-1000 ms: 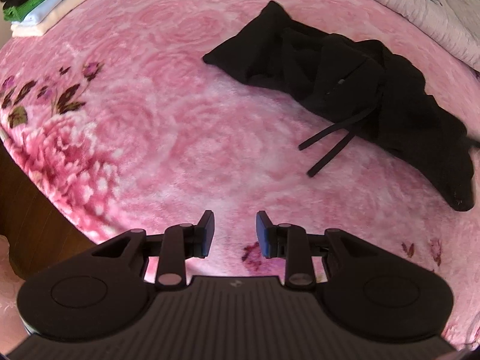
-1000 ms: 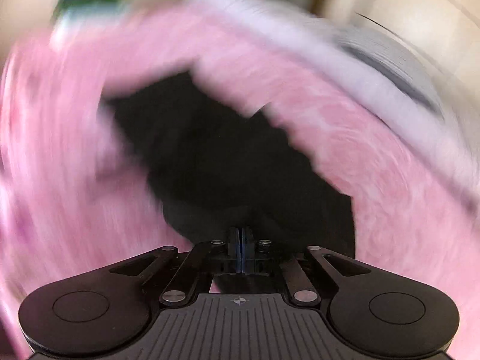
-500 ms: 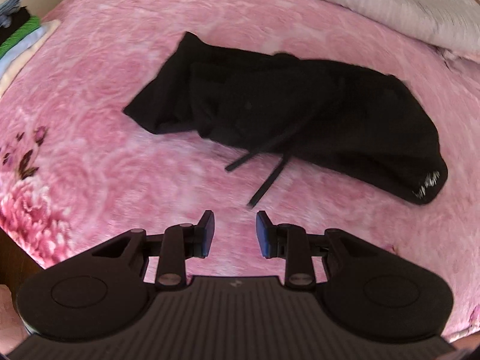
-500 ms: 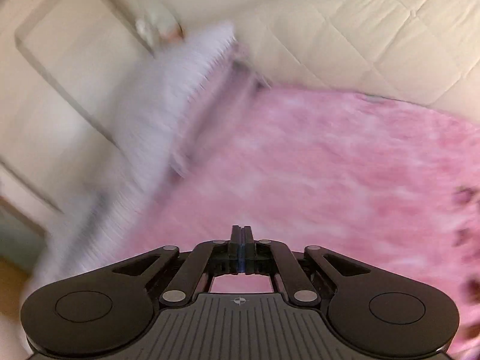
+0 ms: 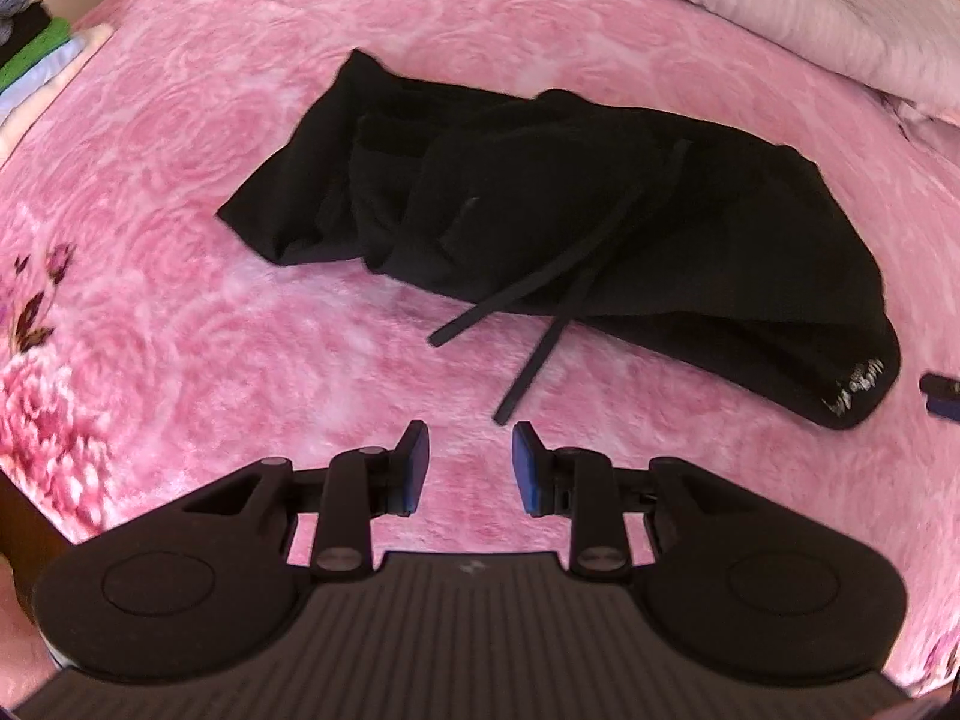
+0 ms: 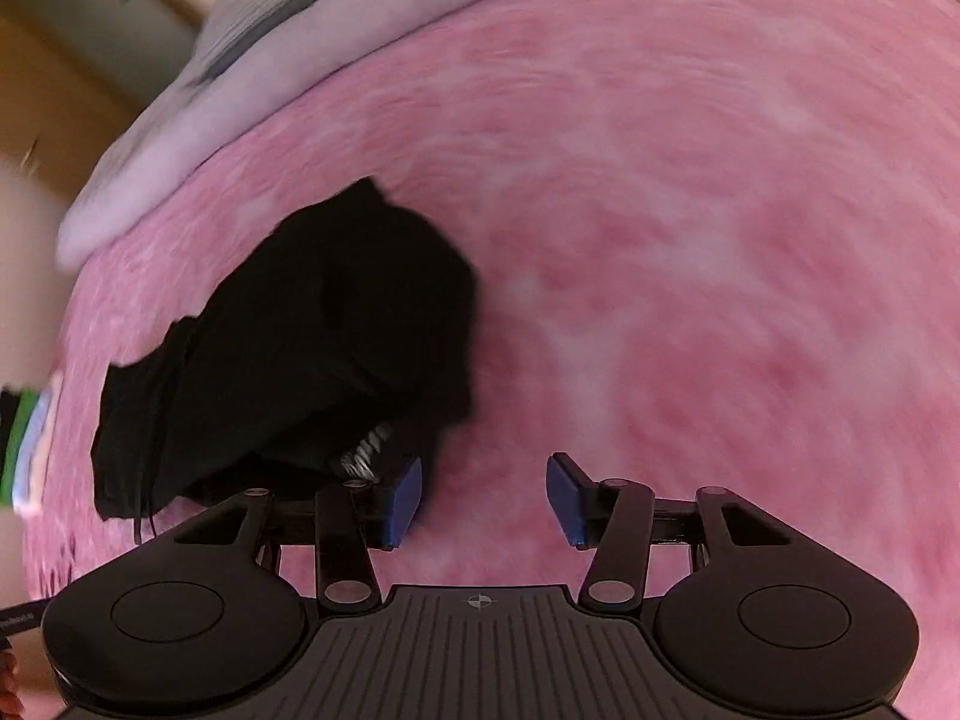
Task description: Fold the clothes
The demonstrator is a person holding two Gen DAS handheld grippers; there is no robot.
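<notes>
In the left wrist view, the left gripper (image 5: 468, 459) points steeply down at the pink blanket (image 5: 240, 330). Its jaws stand partly apart with a clear gap, and between the blue pads is only the blanket; it holds nothing.

Just beyond its fingertips lie the ends of two flat black drawstrings (image 5: 534, 360), which run up and away onto the black garment (image 5: 600, 210). The garment lies crumpled on the blanket, apart from the gripper. Its long axis goes from the upper left of this view to the lower right. The upper left end comes to a pointed corner; the lower right end is rounded and carries a small pale print (image 5: 858, 387) near the edge. The cloth is plain black, bunched in several folds in the middle.

In the right wrist view, which is blurred, the right gripper (image 6: 483, 498) is tilted downward over bare blanket. Its jaws have just been opening and now stand wide apart, with nothing between them. The garment lies to the left of its left finger, and I cannot tell if it touches.

Farther away, a stack of folded clothes (image 5: 36, 60) sits at the far left, and a pale quilt (image 5: 810, 6) lies along the far edge.
</notes>
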